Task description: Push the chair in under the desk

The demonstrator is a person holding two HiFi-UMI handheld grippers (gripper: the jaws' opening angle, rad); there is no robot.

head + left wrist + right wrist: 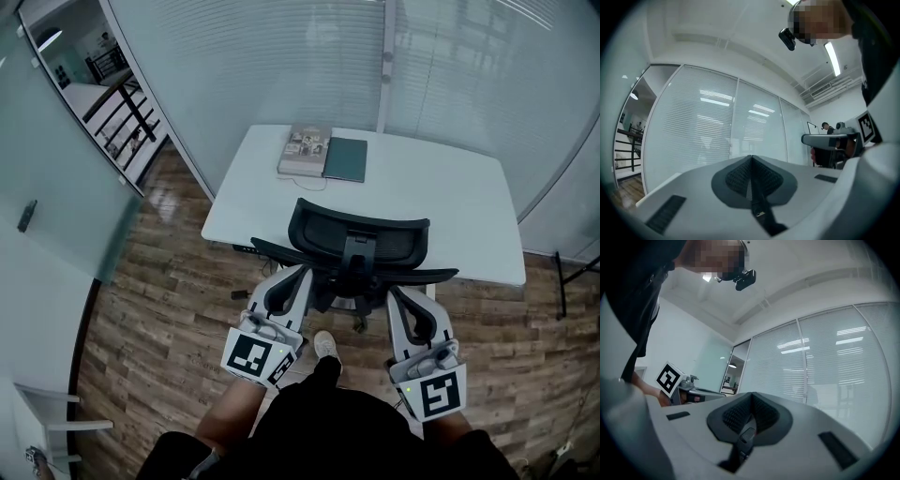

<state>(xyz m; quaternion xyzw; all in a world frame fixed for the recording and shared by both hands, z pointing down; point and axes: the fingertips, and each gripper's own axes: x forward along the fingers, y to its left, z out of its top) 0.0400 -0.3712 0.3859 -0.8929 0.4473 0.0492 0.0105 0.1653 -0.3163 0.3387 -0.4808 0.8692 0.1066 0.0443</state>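
The chair (361, 246) is standing at the desk's (459, 211) near edge. The left gripper (296, 277) and right gripper (397, 296) are hovering just behind it, both clenched on nothing. It is likely rolling easily, so pushing on the stiff backrest seems best

The left gripper (292, 275) and the right gripper (397, 293) share one build: a smooth pale grey plastic shell that curves into a loop with a dark lining. At the rear of each sits a white cube (253, 356) printed with black square markers, and a small green light (409, 387) glows just beside it. Seen from its own camera, each gripper has dark ribbed pads (751, 177) set in a rounded dark grey recess, with black rectangular slots (665, 213) to either side. The person wears black clothing (337, 422), a pale shoe (325, 345) and a small black head-mounted camera (787, 39).
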